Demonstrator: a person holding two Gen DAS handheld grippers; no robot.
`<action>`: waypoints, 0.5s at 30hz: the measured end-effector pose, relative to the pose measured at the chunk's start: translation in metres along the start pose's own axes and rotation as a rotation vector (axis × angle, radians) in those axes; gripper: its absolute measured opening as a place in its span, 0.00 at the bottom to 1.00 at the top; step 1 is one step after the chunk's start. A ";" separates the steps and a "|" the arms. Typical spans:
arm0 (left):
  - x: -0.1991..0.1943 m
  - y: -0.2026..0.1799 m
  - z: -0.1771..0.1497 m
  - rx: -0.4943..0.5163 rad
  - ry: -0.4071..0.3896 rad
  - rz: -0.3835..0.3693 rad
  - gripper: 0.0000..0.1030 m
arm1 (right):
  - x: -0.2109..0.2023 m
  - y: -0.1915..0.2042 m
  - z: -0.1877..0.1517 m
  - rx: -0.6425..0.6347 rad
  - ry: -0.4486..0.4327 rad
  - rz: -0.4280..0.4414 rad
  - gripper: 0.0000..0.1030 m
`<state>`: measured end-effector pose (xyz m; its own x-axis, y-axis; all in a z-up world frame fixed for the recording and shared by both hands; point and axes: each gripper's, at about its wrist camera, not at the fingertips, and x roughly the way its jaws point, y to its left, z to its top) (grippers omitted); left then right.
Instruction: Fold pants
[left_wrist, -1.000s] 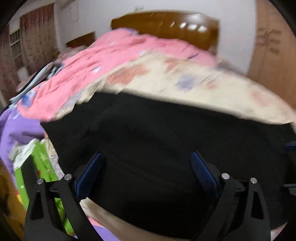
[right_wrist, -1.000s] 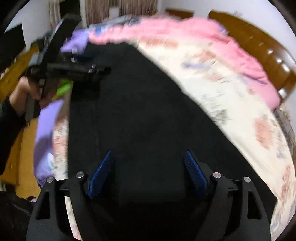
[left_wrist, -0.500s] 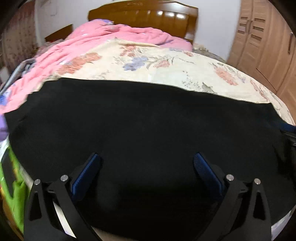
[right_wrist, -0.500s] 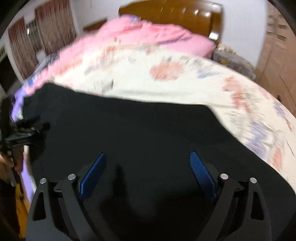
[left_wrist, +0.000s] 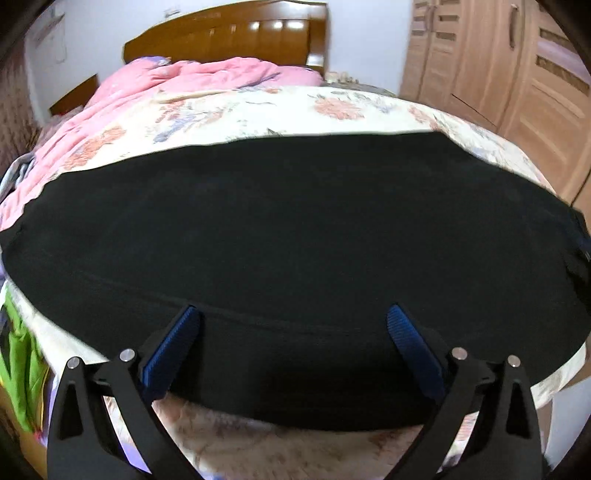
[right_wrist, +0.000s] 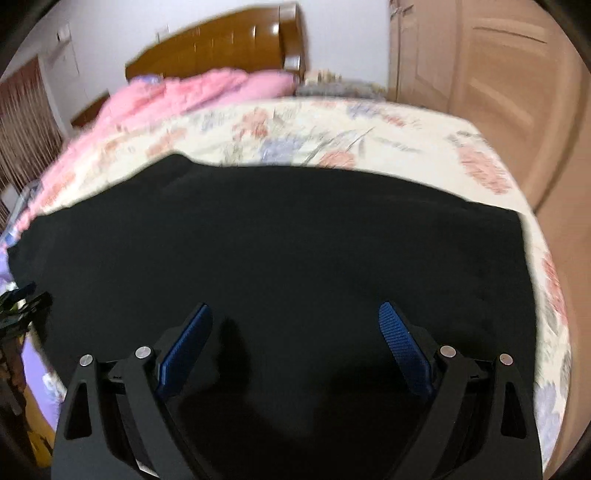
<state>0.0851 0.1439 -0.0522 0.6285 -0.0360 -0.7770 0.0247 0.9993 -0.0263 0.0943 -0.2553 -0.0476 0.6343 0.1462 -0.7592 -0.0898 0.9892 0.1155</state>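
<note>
1. My left tongs (left_wrist: 293, 321) stand wide open, both blue pads (left_wrist: 171, 347) apart with nothing between them but cloth lying below.
2. The black pants (left_wrist: 295, 236) spread flat on the bed straight ahead of the left tongs, reaching far out to either side; their near hem runs just under the pads, and floral bedsheet (left_wrist: 240, 443) shows below it.
3. My right tongs (right_wrist: 295, 319) are likewise spread wide, gripping nothing, and hang over the pants (right_wrist: 277, 240), which fill the view ahead and beneath them.
4. From the right tongs, the pants' far edge meets the floral bedsheet (right_wrist: 295, 136); the right-hand end of the cloth stops short of the bed's edge.
5. Beyond the pants lie a pink quilt (left_wrist: 192, 79), the wooden headboard (left_wrist: 229, 35), and to the right a wooden wardrobe (left_wrist: 517, 74).
6. Compared with half a second ago, both views have swung to face the headboard more squarely, and the pants lie broader across each view; the tongs' opening looks unchanged.
</note>
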 end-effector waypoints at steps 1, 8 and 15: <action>-0.006 -0.003 0.000 0.002 -0.031 -0.026 0.98 | -0.006 -0.001 -0.004 0.001 -0.025 0.008 0.86; 0.006 -0.068 -0.019 0.226 0.001 -0.027 0.99 | -0.032 0.004 -0.063 -0.194 -0.028 0.023 0.86; 0.003 -0.061 -0.015 0.154 0.008 -0.071 0.98 | -0.049 -0.003 -0.068 -0.198 -0.051 0.035 0.86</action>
<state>0.0740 0.0831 -0.0622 0.6150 -0.1058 -0.7814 0.1881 0.9820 0.0150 0.0115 -0.2651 -0.0541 0.6657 0.1854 -0.7228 -0.2584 0.9660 0.0097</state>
